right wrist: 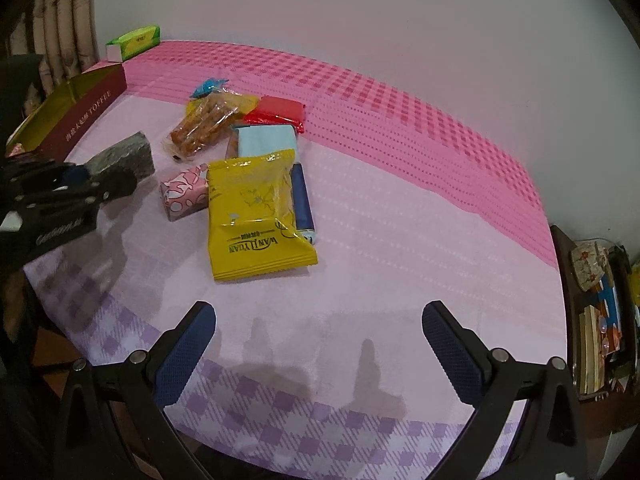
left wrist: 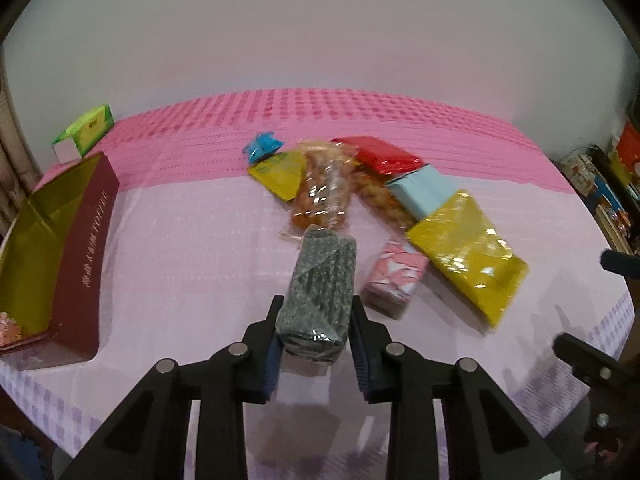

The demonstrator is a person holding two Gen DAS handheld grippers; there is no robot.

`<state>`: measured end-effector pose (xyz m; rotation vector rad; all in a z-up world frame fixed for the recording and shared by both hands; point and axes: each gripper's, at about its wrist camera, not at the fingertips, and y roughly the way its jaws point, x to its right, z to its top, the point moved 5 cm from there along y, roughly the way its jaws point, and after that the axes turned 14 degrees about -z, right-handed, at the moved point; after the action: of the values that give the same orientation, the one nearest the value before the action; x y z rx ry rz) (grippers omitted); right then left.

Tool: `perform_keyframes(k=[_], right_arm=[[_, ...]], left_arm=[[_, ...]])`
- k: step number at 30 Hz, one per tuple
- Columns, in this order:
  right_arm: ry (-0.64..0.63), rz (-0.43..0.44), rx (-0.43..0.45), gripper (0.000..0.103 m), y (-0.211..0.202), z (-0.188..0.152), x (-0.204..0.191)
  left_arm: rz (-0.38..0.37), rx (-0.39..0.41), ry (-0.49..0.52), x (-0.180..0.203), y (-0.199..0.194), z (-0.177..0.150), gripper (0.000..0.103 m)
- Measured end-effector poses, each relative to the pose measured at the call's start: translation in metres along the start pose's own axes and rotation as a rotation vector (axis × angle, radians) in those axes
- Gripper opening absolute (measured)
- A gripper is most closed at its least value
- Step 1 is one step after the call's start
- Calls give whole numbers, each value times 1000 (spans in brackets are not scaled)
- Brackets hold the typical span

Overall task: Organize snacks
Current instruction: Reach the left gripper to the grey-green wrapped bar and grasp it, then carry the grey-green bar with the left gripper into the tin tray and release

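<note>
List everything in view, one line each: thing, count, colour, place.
Dark speckled snack bar: 1, grey-black, between left gripper's fingers.
Big snack packet: 1, yellow, table middle.
Pink snack pack: 1, pink-white, left of the big yellow packet.
Clear-wrapped snacks: orange-brown, in the pile.
Red packet: 1, pile's far side.
Light blue box: 1, pile centre.
Toffee box: 1, maroon, gold inside, open, table's left.
Green box: 1, far left corner.
Tablecloth: pink and lilac.
Left gripper: shut on the bar.
Right gripper: open, empty.

Toffee box (left wrist: pixel 86 256) cut by left edge; dark-blue packet (right wrist: pixel 303 200) half-hidden under yellow pack (right wrist: pixel 256 216).
</note>
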<state>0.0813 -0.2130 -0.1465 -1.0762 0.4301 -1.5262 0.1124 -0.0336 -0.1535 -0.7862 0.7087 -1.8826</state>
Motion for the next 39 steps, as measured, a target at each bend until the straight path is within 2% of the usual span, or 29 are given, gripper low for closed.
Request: perform_keyframes(k=[6, 13, 17, 30, 39], right_arm=[[14, -3, 37, 103, -17, 5, 3], [9, -4, 81, 103, -35, 13, 1], [5, 1, 91, 103, -41, 13, -1], [-14, 8, 97, 103, -45, 10, -7], [-22, 10, 85, 103, -40, 9, -12]], left_arm=[[36, 44, 61, 25, -37, 11, 30], [147, 125, 79, 24, -86, 37, 30], [184, 170, 83, 22, -114, 50, 30], [313, 259, 21, -28, -167, 79, 30], [385, 255, -53, -80, -181, 72, 30]])
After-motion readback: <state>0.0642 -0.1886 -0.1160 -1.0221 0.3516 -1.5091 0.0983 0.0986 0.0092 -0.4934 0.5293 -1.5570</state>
